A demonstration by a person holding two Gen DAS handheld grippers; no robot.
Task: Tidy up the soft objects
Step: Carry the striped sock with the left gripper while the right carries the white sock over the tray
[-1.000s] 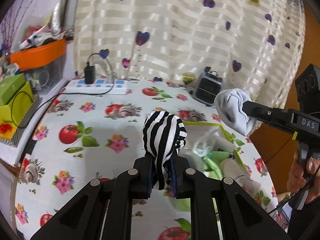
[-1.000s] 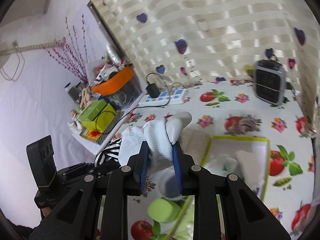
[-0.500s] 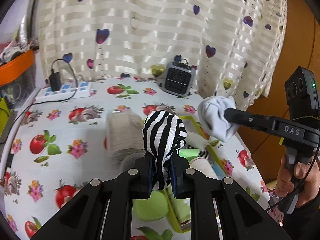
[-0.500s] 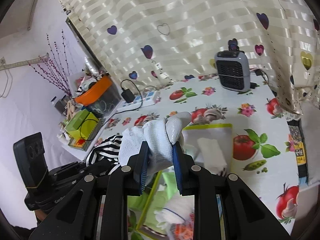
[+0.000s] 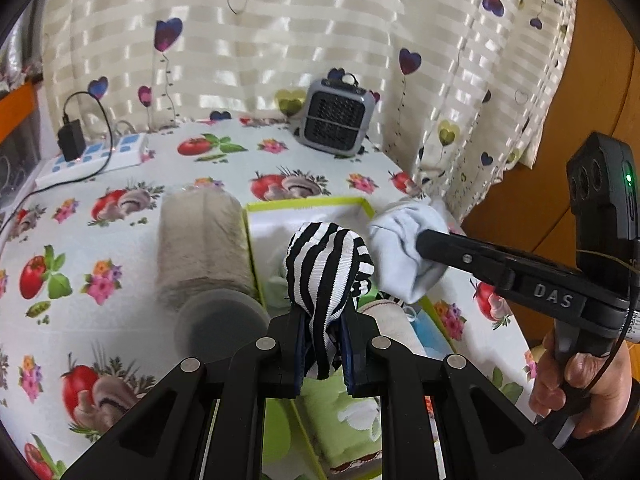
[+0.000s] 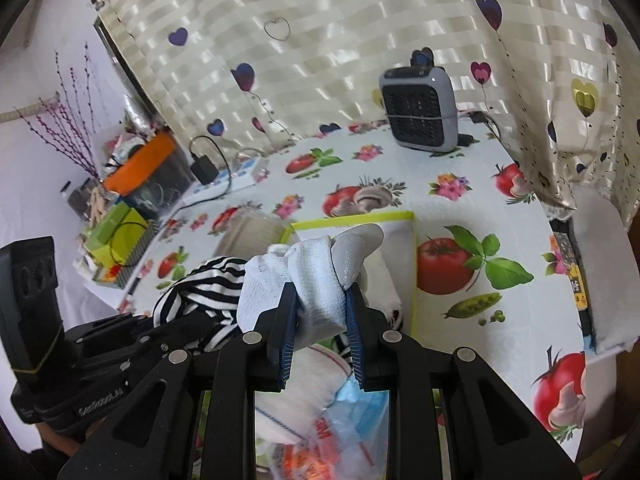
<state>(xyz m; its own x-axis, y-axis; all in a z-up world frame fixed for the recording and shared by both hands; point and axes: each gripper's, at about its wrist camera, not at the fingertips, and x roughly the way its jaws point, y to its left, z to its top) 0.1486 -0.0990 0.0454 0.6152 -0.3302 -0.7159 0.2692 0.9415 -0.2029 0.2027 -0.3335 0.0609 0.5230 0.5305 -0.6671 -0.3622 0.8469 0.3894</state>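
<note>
— Bright, even daylight in both views, filtering through the striped curtain (image 5: 280,40) behind the table (image 5: 120,216); glossy bands of sheen across its folds.

— Any hard shadows?

— Hardly. Only soft, faint ones under the heater (image 6: 418,110) and beneath the black gripper frames in the foreground.

— Sharpness?

— Crisp on the striped cloth (image 5: 326,272) and the white sock (image 6: 304,284). Soft and smeared on the beige roll (image 5: 204,248) and the grey cylinder (image 5: 222,324) in the left wrist view. Blurred too at the bottom of the right wrist view, around the plastic bag (image 6: 332,432).

— Edges?

— Strong fisheye bending, straight lines curving outward, black vignette filling all four corners.
</note>
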